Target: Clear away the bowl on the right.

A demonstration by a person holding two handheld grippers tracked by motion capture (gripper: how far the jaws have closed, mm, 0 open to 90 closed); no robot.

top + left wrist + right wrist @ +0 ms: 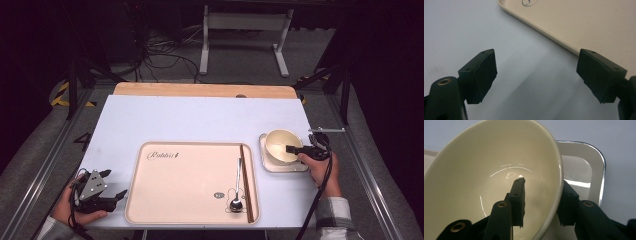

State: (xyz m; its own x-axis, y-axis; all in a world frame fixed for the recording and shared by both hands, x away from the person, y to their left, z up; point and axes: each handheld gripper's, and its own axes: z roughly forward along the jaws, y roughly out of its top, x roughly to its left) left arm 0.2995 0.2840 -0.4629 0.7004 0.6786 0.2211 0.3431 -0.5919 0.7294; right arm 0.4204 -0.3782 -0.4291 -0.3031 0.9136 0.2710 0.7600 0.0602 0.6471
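A cream bowl stands on a small square white plate to the right of the tray. My right gripper reaches in from the right and straddles the bowl's near rim. In the right gripper view one jaw is inside the bowl and the other sits against its outer wall, over the plate. A gap shows between the inner pad and the wall, so the right gripper is open around the rim. My left gripper rests open on the table by the tray's left edge, its jaws holding nothing.
A beige tray lies at the front middle, its corner just ahead of the left jaws. A metal spoon and dark chopsticks lie along its right side. A wooden strip borders the table's far edge.
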